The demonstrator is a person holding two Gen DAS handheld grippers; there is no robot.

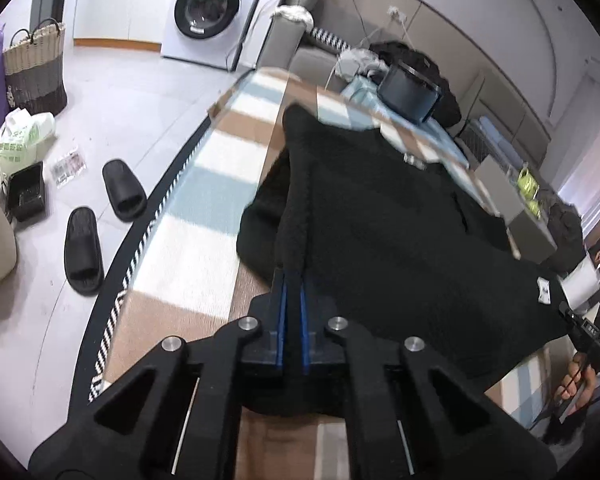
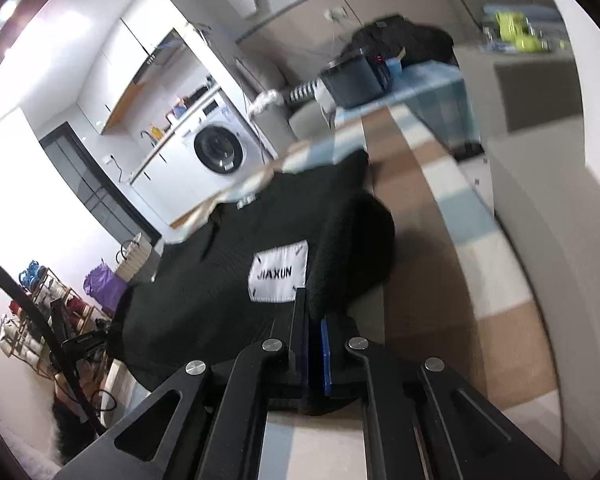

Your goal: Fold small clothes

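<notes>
Black garment [image 1: 400,240] hangs between left gripper [image 1: 293,280] at 6 o'clock and right gripper [image 2: 314,312], both clamped on its edges, probably to lay a fold over the checked cloth [image 1: 188,208].

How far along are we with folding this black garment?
Early on. Done: the black garment is on the checked cloth, one edge doubled over. In hand: the left gripper and the right gripper are each shut on a near edge, lifting it. Left: carry the edges across, lay them flat and finish the fold; it looks bunched and uneven.
</notes>
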